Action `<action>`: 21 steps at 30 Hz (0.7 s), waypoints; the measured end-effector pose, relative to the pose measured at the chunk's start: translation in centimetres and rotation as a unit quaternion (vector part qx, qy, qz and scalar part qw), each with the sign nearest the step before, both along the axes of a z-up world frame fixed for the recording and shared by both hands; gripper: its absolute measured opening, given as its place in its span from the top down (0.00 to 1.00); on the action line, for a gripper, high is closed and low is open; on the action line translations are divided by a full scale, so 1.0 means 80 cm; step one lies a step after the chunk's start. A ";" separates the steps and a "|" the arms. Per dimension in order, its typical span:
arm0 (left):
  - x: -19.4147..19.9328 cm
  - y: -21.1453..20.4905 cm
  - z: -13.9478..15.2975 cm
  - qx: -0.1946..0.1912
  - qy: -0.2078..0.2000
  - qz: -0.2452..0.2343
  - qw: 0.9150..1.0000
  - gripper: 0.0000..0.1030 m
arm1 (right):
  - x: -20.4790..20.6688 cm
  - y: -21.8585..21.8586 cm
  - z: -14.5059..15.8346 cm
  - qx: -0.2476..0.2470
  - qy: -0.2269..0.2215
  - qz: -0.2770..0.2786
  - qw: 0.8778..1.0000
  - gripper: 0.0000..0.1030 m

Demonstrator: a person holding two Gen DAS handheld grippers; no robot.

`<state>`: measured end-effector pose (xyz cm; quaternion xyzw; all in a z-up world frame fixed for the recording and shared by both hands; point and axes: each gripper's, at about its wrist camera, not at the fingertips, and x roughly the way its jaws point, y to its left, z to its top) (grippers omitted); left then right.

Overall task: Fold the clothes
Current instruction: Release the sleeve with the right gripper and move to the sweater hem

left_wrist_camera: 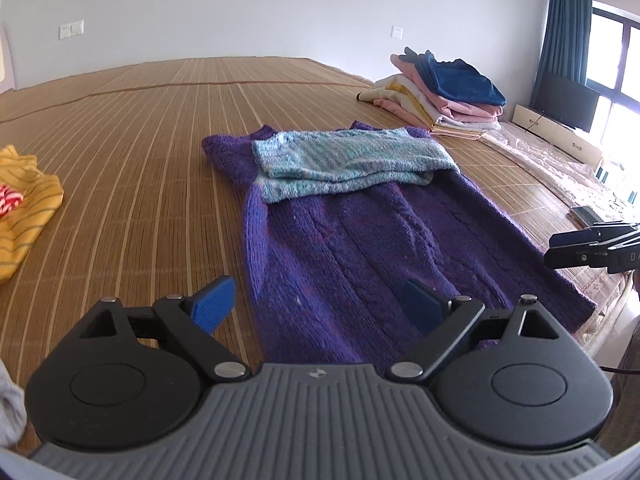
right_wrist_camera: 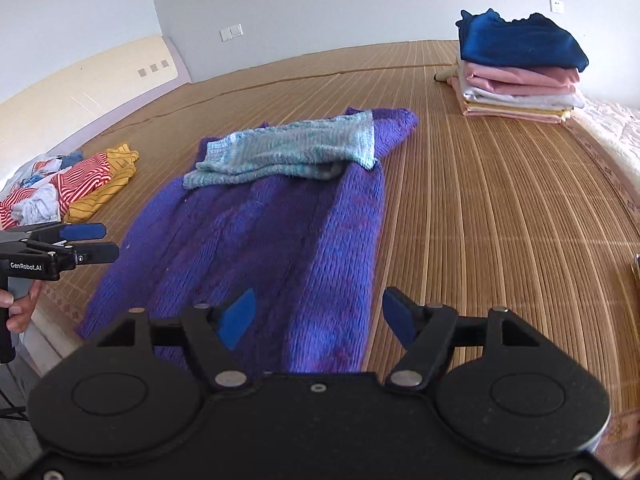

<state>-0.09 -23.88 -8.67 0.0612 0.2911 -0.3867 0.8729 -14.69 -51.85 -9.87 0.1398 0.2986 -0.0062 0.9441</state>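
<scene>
Starting at the tools: both grippers are held spread apart with nothing between the blue pads, so neither one is grasping anything. The left gripper (left_wrist_camera: pixel 316 308) is hung just over the near hem of the purple sweater (left_wrist_camera: pixel 360 248), with its left pad out over the bamboo mat (left_wrist_camera: pixel 140 140) and its right pad over the knit. The right gripper (right_wrist_camera: pixel 320 320) is parked over the opposite near corner, 1 pad above the wool and 1 above bare mat.

The sweater is laid flat on the mat, long axis running straight away from both tools, hem nearest and shoulders farthest. The pale blue sleeves (left_wrist_camera: pixel 348 160) are already folded across the chest (looks like 2 layers stacked, hard to be sure). So what's probably left is the lengthwise fold, hem brought up toward the shoulders.

That's the relation everything turns on: the hem edge is directly below and in front of both tools, each hand sitting closest to its own corner, so a 2-corner pinch looks like the natural call.

Further out, a folded stack (right_wrist_camera: pixel 520 76) with a dark blue piece on top is seen at the far right of the mat, and an unfolded heap (right_wrist_camera: pixel 80 184) of striped yellow and red stuff is left off to the far left.
</scene>
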 end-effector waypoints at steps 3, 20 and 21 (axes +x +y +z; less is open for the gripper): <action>-0.014 0.007 -0.018 0.002 0.038 0.028 0.999 0.10 | -0.013 0.006 -0.007 -0.007 0.011 0.009 1.000 0.27; -0.055 -0.005 -0.034 0.052 -0.001 0.028 0.998 0.11 | -0.038 0.038 -0.008 -0.023 -0.011 0.075 0.997 0.37; -0.057 -0.005 -0.035 0.050 -0.005 0.025 0.998 0.12 | -0.040 0.037 -0.007 -0.024 -0.014 0.067 0.997 0.36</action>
